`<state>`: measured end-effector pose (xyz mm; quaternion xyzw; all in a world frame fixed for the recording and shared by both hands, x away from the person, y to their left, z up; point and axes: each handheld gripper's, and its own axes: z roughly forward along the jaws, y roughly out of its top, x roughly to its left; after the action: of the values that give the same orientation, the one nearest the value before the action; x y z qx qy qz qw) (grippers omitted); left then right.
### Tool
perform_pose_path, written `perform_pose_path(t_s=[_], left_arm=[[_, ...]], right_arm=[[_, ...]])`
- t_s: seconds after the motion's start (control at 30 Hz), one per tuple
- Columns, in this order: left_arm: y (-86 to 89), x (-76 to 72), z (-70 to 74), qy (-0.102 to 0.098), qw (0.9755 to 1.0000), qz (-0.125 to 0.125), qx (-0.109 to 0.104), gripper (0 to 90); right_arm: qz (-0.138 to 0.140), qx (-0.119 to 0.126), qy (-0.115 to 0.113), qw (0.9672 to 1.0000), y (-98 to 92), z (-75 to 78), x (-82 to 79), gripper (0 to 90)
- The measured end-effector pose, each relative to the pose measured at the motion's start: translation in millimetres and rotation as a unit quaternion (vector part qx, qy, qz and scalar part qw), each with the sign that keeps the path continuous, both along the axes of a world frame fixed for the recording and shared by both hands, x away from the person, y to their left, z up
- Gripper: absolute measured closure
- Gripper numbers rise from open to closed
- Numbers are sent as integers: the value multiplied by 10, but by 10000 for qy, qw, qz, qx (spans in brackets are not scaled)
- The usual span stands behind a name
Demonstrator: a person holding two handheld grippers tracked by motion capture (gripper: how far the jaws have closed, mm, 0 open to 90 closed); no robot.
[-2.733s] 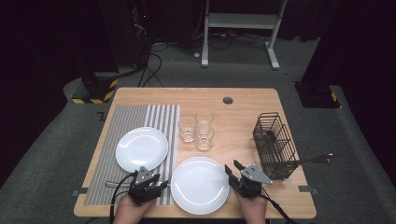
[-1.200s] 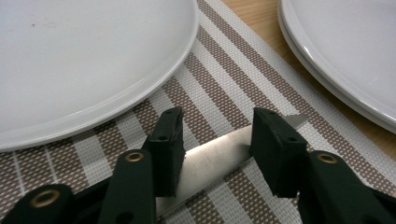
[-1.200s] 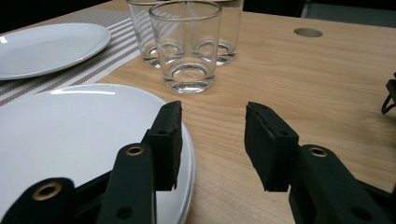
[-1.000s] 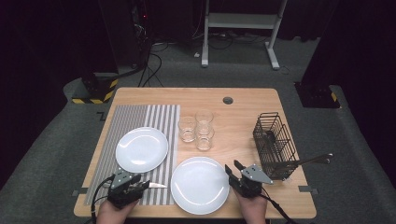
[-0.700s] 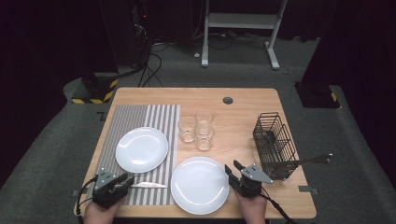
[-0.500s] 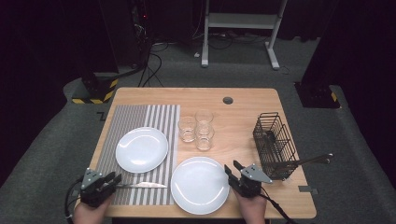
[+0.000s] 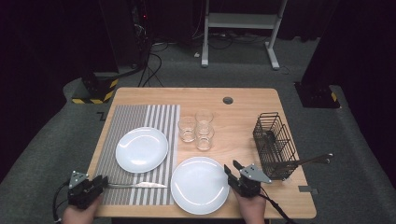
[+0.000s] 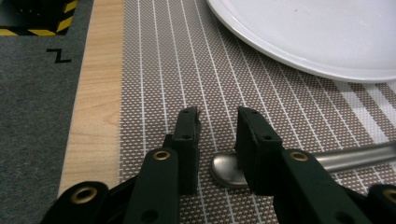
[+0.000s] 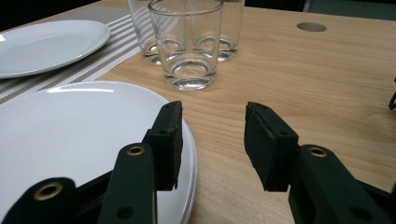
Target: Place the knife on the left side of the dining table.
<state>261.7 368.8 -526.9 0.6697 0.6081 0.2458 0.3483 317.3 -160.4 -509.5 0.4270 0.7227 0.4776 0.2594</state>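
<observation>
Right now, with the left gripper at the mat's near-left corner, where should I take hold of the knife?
Grip the knife by its rounded handle end, coming from the mat's left edge. It lies flat on the striped placemat, handle toward the left gripper, whose jaws have just been closing and already straddle that end, blade pointing away toward the near plate.

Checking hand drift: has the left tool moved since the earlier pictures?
Yes. The left tool has slid left along the table's near edge, from the front plate to the knife's handle.
</observation>
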Motion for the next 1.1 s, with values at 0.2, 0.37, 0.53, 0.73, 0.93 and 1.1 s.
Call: perform_pose_path(t_s=[0.2,0.37,0.53,0.73,0.93,1.1], left_arm=[[-7,0,-6,13,10000,4,35,712],[-11,0,-7,12,10000,13,40,703],[-17,-7,-7,-18,10000,35,59,693],[-44,-19,20,-151,9998,-45,79,645],[-121,-13,63,-248,9995,-123,174,633],[-220,8,116,-318,9990,-217,228,622]], right_arm=[[11,-7,-4,10000,0,0,-4,569],[8,14,-10,10000,-1,5,-12,569],[24,37,42,10000,-14,0,-3,592],[100,13,91,9999,5,10,-3,591],[129,86,138,9998,-1,22,-2,614],[134,47,89,9999,-14,38,-6,616]])
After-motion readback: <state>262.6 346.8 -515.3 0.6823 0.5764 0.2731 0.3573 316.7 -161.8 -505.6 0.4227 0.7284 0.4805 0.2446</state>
